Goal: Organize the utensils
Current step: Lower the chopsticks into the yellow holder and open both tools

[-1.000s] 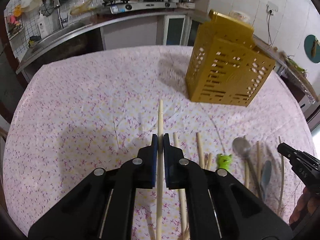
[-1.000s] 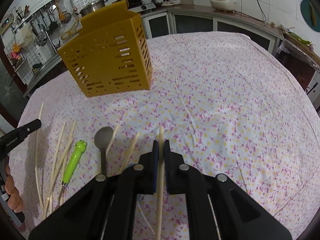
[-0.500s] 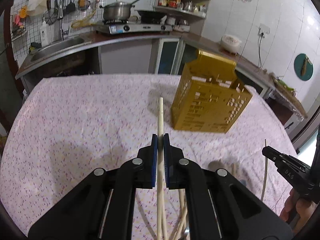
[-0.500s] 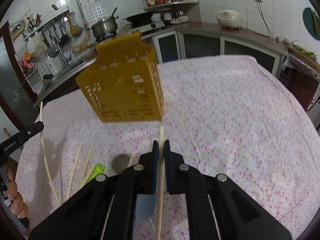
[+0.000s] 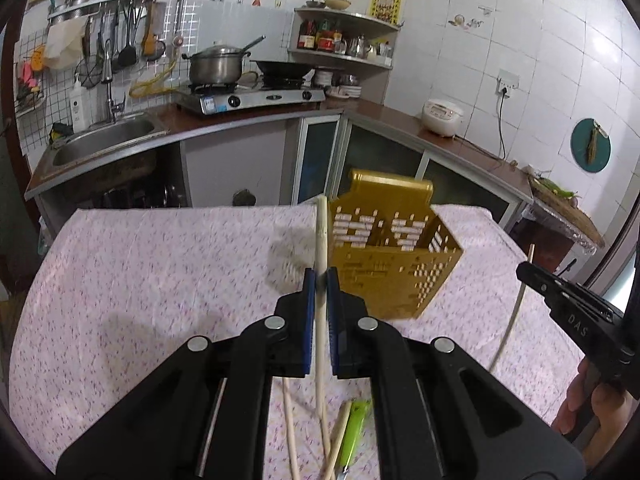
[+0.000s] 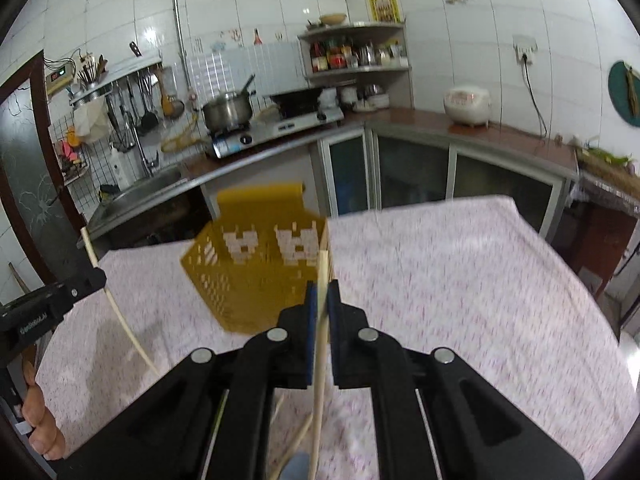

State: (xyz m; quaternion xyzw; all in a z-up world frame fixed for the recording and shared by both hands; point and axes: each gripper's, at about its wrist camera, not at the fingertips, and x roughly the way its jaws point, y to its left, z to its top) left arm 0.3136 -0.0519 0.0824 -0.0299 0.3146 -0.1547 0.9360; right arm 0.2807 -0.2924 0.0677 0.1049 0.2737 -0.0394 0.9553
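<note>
My left gripper (image 5: 319, 280) is shut on a pale wooden chopstick (image 5: 322, 232), held above the table and pointing at the yellow slotted utensil holder (image 5: 394, 264). My right gripper (image 6: 320, 292) is shut on another chopstick (image 6: 323, 268), its tip at the holder's (image 6: 256, 276) right front corner. Each gripper shows in the other's view, the right one with its chopstick (image 5: 508, 332) and the left one with its chopstick (image 6: 116, 308). Loose chopsticks (image 5: 290, 428) and a green-handled utensil (image 5: 354, 428) lie on the cloth below.
The table (image 5: 160, 272) wears a pink floral cloth. Behind it run a kitchen counter with a sink (image 5: 104, 140), a stove with a pot (image 5: 216, 66) and a rice cooker (image 5: 442, 116). A blue utensil (image 6: 296, 466) lies under my right gripper.
Both grippers have lifted their chopsticks off the table and tilted up and forward. The holder now sits lower and nearer in both views; the loose utensils have dropped beneath the grippers.
</note>
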